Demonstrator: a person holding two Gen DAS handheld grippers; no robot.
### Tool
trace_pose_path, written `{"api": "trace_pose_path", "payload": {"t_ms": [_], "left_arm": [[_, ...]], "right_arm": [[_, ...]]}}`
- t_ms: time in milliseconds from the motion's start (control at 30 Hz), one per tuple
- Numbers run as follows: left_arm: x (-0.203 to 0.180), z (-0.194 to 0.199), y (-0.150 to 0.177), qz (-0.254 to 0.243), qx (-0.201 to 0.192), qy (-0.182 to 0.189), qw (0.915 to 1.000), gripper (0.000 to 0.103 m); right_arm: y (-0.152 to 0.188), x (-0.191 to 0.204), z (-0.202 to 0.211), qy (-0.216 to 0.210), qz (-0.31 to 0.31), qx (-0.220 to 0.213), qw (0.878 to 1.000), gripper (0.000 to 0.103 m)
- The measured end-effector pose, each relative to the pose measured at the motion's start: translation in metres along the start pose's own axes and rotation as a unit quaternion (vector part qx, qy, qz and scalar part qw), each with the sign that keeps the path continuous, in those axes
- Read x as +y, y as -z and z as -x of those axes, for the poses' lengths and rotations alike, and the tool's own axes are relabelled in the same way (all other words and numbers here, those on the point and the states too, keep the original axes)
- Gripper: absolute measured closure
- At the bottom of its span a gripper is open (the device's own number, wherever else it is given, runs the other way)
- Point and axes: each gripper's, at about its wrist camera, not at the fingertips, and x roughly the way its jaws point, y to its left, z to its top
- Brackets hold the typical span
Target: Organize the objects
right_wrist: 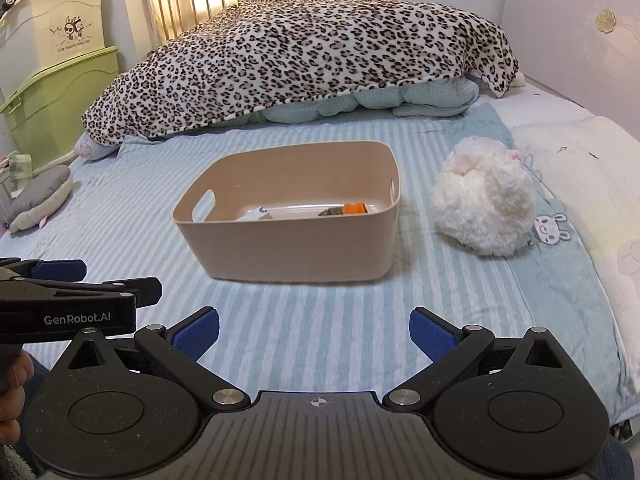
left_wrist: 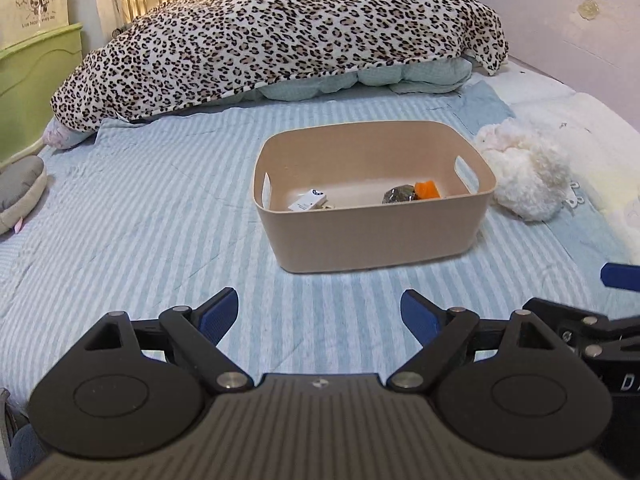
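Fingers of our left gripper (left_wrist: pixel 319 310) and right gripper (right_wrist: pixel 314 330) spread, blue ribbed pads bare; beyond them smooth beige bin (left_wrist: pixel 372 236), fluffy white plush (right_wrist: pixel 486 208) just beside it.

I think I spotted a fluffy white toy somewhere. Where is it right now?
The fluffy white plush toy lies on the striped bedsheet, just right of the beige storage bin and not touching it, toward the right of both wrist views.

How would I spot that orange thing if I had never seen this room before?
Find the bed with the striped blue sheet, then the tan plastic bin standing in the middle of it. Look inside at the bin's right end: the small orange item lies on the bottom, touching a dark wrapped lump. It is the only bright orange piece there; the white box lies apart at the left end.
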Motion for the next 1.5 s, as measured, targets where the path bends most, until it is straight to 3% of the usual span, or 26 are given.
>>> {"api": "trace_pose_path", "payload": {"t_ms": [600,1300,1500], "left_arm": [[0.002,0.042,0.027,0.012,-0.001,0.019,0.9998,0.014],[0.005,0.044,0.038,0.005,0.009,0.005,0.9999,0.014],[0.006,0.043,0.039,0.004,0.009,0.003,0.9999,0.009]], "right_arm": [[0.02,0.005,0.03,0.004,0.024,0.009,1.0,0.0],[0.027,0.011,0.036,0.005,0.037,0.02,0.999,0.0],[0.027,0.009,0.034,0.005,0.037,0.022,0.999,0.0]]}}
